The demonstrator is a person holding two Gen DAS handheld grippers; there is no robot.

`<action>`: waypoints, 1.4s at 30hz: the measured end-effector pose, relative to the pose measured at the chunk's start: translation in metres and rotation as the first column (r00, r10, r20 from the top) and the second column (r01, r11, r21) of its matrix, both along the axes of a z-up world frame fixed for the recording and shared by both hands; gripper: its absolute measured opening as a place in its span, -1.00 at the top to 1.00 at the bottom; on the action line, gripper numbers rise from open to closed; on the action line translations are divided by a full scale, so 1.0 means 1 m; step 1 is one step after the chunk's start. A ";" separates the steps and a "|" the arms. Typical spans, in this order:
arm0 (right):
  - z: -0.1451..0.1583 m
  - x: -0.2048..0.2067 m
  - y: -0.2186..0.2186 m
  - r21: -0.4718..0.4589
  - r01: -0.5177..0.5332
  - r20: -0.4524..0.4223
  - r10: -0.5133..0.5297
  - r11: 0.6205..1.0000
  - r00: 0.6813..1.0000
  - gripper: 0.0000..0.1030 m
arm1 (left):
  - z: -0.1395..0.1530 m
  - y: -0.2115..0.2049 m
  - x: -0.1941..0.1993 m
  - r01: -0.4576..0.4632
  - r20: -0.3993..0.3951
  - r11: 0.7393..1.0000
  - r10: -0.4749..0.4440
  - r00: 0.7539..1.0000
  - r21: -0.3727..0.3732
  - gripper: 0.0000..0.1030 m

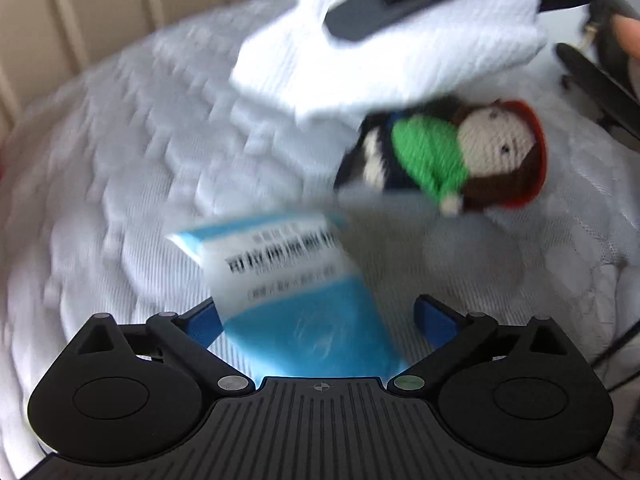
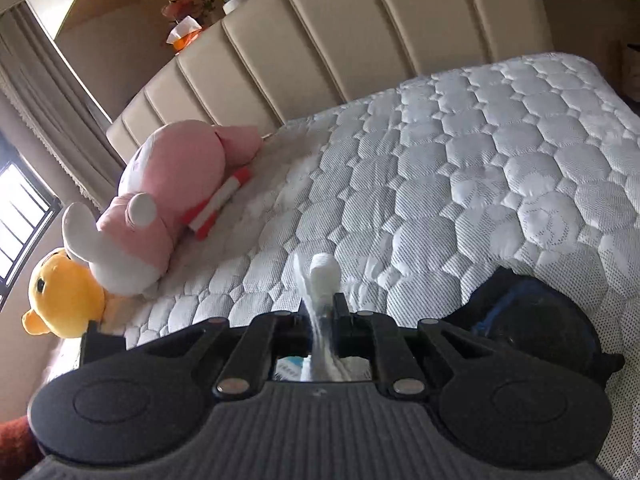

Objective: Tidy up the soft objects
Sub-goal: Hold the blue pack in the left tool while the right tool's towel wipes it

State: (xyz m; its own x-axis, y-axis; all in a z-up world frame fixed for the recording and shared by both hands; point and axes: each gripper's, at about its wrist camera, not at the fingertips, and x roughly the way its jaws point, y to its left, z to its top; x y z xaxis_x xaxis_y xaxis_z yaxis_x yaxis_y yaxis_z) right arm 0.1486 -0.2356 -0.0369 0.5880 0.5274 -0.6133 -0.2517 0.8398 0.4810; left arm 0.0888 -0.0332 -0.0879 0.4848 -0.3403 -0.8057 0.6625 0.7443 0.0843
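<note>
A blue and white plastic packet (image 1: 288,288) with printed text lies between the blue fingers of my left gripper (image 1: 318,316). The left finger is at its edge and the right finger stands apart from it, so the gripper is open. The view is blurred. Beyond it a knitted doll (image 1: 460,156) with a green arm and red hat lies on the mattress. Over the doll hangs a white towel (image 1: 380,68), held by my right gripper (image 1: 352,28). In the right wrist view my right gripper (image 2: 320,312) is shut on that white towel (image 2: 322,276).
The quilted white mattress (image 2: 480,168) meets a beige padded headboard (image 2: 320,48). A pink plush (image 2: 172,184), a yellow plush (image 2: 64,296) and a red and white object (image 2: 220,204) lie at its left edge. A fingertip (image 1: 628,36) shows at far right.
</note>
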 end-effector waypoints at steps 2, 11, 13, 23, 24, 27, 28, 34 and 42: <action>-0.005 -0.002 0.000 -0.048 -0.007 0.003 0.008 0.999 1.000 0.80 | 0.002 -0.003 0.003 0.066 0.078 0.998 -0.066 0.995 0.001 -0.40; -0.037 0.018 0.025 0.123 -0.109 -0.198 0.133 0.986 0.971 0.80 | 0.042 0.038 -0.002 -0.231 -0.141 0.970 0.218 0.966 -0.080 -0.97; -0.056 0.020 0.025 0.056 -0.074 -0.262 0.086 0.996 0.961 0.81 | 0.040 0.050 -0.006 -0.318 -0.216 0.940 0.287 0.933 -0.126 -0.97; -0.048 0.011 0.018 -0.148 0.026 -0.168 -0.051 0.989 0.985 0.78 | 0.010 0.050 -0.008 -0.376 -0.308 0.926 0.356 0.883 -0.009 -0.97; -0.039 0.006 0.020 -0.146 0.022 -0.116 -0.039 0.989 0.992 0.78 | 0.009 0.046 -0.008 -0.363 -0.297 0.932 0.348 0.889 0.005 -0.98; -0.016 -0.008 0.030 -0.079 -0.024 -0.002 0.024 0.997 1.000 0.78 | 0.006 0.041 -0.009 -0.340 -0.280 0.940 0.336 0.900 0.035 -0.99; -0.011 -0.010 0.034 -0.059 -0.040 0.013 0.040 0.997 0.999 0.78 | 0.005 0.040 -0.009 -0.337 -0.280 0.941 0.334 0.900 0.040 -0.99; -0.034 -0.022 0.071 -0.138 -0.199 -0.063 0.192 0.970 0.979 0.78 | 0.004 0.037 -0.007 -0.323 -0.274 0.945 0.326 0.905 0.059 -1.00; -0.058 -0.031 0.092 -0.085 -0.355 -0.217 0.330 0.931 0.919 0.79 | 0.000 0.030 -0.009 -0.304 -0.268 0.949 0.316 0.910 0.085 -1.00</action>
